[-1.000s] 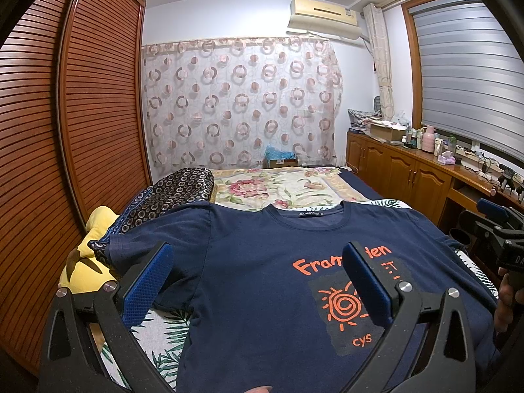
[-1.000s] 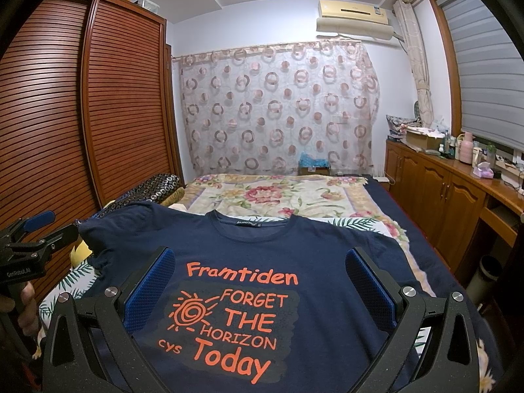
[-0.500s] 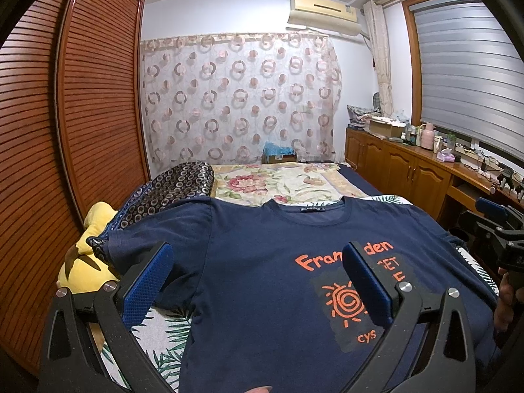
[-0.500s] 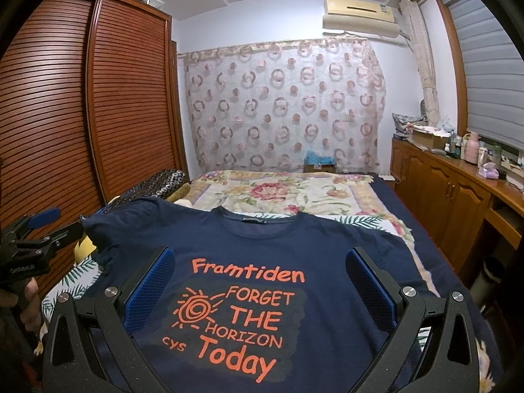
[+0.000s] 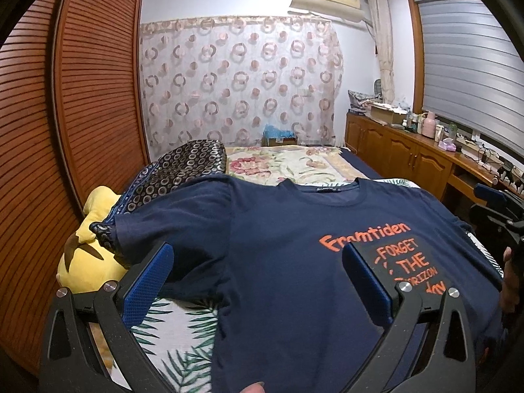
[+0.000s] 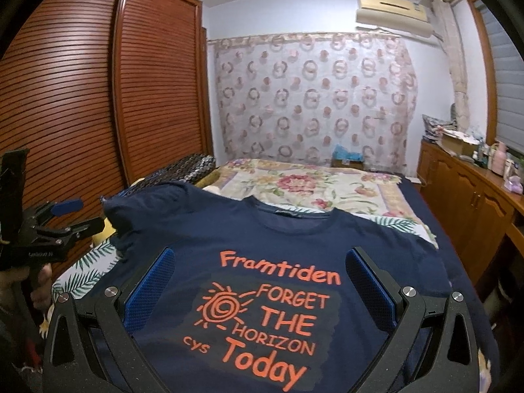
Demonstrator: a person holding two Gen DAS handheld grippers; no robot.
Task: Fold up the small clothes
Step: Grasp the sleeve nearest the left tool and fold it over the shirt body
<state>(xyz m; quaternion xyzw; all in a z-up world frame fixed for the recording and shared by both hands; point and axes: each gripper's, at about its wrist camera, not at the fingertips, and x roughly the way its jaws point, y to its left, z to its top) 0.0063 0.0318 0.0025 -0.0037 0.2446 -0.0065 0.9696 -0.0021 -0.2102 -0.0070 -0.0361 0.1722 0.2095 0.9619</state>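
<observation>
A navy T-shirt (image 5: 288,262) with orange print lies flat, front up, on the bed, collar at the far end; it also shows in the right wrist view (image 6: 262,262). My left gripper (image 5: 258,258) is open and empty above the shirt's left half, near its left sleeve (image 5: 170,222). My right gripper (image 6: 260,263) is open and empty above the printed chest. The left gripper also shows at the left edge of the right wrist view (image 6: 65,219). The right one shows at the right edge of the left wrist view (image 5: 497,203).
A yellow plush (image 5: 88,252) and a dark ring-patterned pillow (image 5: 183,167) lie at the bed's left side. A floral quilt (image 6: 308,183) covers the far bed. A slatted wooden wardrobe (image 6: 98,98) stands on the left, and wooden cabinets (image 5: 409,160) on the right.
Both grippers have drifted slightly lower and closer over the shirt. The shirt has not moved and both jaws stay open.
</observation>
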